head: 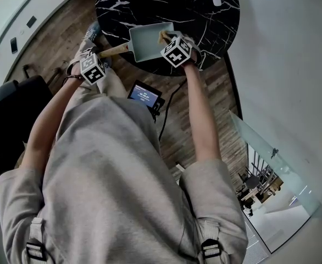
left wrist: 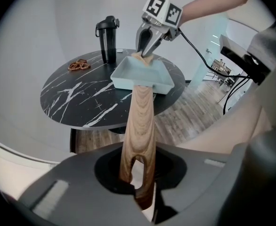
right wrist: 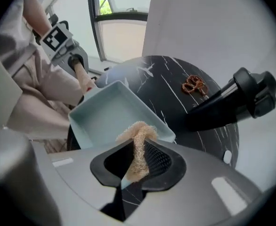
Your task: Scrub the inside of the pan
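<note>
A pale blue square pan sits on the near edge of a round black marble table. Its wooden handle sticks out past the table's edge, and my left gripper is shut on the handle's end. My right gripper is shut on a tan fibrous scrubber. It hangs just above the pan's right rim, pointing steeply down. In the left gripper view the right gripper holds the scrubber at the pan's far edge. The pan's inside looks bare.
A black shaker bottle stands upright at the table's far side, with pretzels next to it. A small white object lies on the table. A screen device with a cable hangs at my waist. A black chair stands at the left.
</note>
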{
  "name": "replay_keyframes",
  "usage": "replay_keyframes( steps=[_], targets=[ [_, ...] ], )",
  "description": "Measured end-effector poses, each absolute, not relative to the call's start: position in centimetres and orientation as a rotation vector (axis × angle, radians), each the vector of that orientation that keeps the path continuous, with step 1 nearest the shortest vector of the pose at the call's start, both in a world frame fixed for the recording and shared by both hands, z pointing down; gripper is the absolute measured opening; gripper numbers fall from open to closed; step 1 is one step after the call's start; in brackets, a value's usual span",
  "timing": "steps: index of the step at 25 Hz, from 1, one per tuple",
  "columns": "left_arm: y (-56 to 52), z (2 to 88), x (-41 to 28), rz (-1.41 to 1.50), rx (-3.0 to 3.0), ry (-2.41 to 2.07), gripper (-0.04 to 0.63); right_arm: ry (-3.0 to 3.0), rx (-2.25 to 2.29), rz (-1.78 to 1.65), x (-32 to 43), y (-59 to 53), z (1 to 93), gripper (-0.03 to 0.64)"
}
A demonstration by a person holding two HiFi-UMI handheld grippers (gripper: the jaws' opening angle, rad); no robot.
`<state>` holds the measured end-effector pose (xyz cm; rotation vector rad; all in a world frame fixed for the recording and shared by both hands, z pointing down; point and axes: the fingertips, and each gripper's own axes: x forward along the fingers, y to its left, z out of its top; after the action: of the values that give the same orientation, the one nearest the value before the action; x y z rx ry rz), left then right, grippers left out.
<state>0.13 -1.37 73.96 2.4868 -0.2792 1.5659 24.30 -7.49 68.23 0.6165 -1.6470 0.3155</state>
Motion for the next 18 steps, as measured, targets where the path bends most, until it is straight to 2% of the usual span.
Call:
replay_keyframes(
  steps=[12, 18],
  targets=[
    [-1.0, 73.5, 0.0, 1.536, 2.483, -0.274, 0.038, -1.463, 0.594, 0.263, 25.3, -7.9, 72.2, 0.08],
    [-1.0, 73.5, -0.2, 1.52, 2.458, -0.273, 0.04, -1.483, 0.667, 0.36, 25.1, -8.1, 72.2, 0.074]
  ],
)
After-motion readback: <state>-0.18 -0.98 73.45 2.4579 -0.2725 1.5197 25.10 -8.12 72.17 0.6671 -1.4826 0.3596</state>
